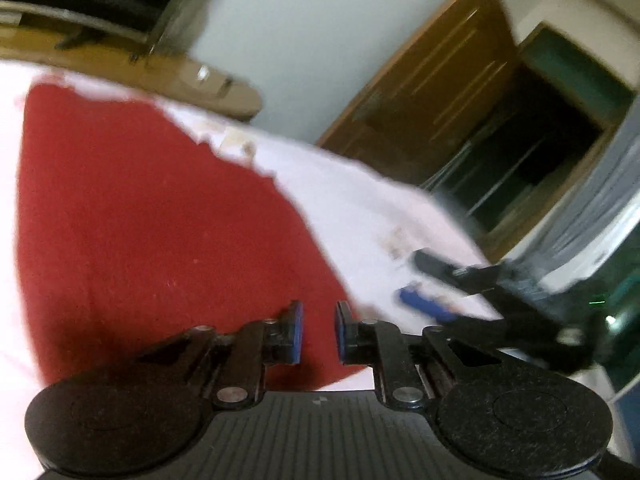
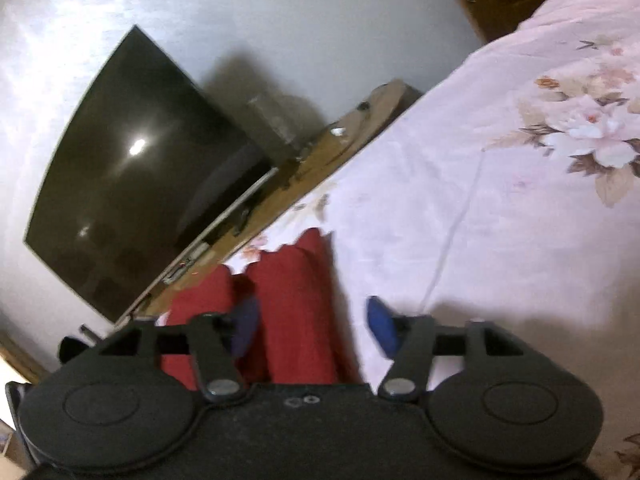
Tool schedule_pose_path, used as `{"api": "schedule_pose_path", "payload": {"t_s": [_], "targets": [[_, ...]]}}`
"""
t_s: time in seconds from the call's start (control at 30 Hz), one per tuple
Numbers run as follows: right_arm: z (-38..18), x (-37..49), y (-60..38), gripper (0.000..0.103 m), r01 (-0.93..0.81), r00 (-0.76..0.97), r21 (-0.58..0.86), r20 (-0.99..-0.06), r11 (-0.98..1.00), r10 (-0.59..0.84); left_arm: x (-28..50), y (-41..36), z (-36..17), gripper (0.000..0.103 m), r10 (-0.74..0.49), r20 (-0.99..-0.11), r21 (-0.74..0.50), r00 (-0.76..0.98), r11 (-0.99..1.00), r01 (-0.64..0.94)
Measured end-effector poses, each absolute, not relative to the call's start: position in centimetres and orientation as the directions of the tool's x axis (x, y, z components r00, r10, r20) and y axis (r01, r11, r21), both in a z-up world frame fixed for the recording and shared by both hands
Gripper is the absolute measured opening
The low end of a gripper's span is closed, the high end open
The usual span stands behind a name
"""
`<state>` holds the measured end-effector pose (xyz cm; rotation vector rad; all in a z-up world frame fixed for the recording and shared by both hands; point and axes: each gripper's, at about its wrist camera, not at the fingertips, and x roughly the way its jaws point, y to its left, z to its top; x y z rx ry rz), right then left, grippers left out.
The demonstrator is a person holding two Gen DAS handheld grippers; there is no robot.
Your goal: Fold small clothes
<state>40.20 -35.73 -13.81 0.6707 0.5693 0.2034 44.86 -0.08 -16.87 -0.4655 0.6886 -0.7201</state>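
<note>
A red garment (image 1: 160,232) lies spread flat on the pale floral bed sheet (image 1: 360,204). My left gripper (image 1: 319,330) hovers over its near right edge, its blue pads a narrow gap apart with nothing between them. The right gripper shows in the left wrist view (image 1: 432,284) to the right, above the bare sheet. In the right wrist view my right gripper (image 2: 312,330) is open wide, with the red garment (image 2: 288,312) lying under its left half and the sheet (image 2: 480,220) under its right half. Both views are blurred.
A dark TV screen (image 2: 136,176) stands on a wooden cabinet (image 2: 320,152) beyond the bed's far edge. A brown wooden door (image 1: 432,80) and a dark doorway (image 1: 532,152) stand at the right. The sheet has flower prints (image 2: 592,132).
</note>
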Motion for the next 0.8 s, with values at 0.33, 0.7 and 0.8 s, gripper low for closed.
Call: {"api": "schedule_pose_path", "payload": {"t_s": [0.33,0.7,0.8], "targets": [[-16.0,46.5,-29.2,0.069,-0.105,0.629,0.724,-0.483,0.682,0.609,44.9,10.6,-17.3,0.031,-0.503,-0.435,-0.628,0.747,0.764,0.148],[-16.9,49.6,-25.4,0.044,-0.132,0.529,0.767,-0.481,0.628,0.699,46.0,11.9,-19.7,0.041,-0.399,-0.504,-0.602,0.766,0.799,0.02],[-16.6,49.8,-24.1,0.01,-0.147,0.545,0.711,-0.522,0.687,0.656,46.8,11.4,-20.5,0.041,-0.415,-0.526,-0.613,0.743,0.79,0.007]]}}
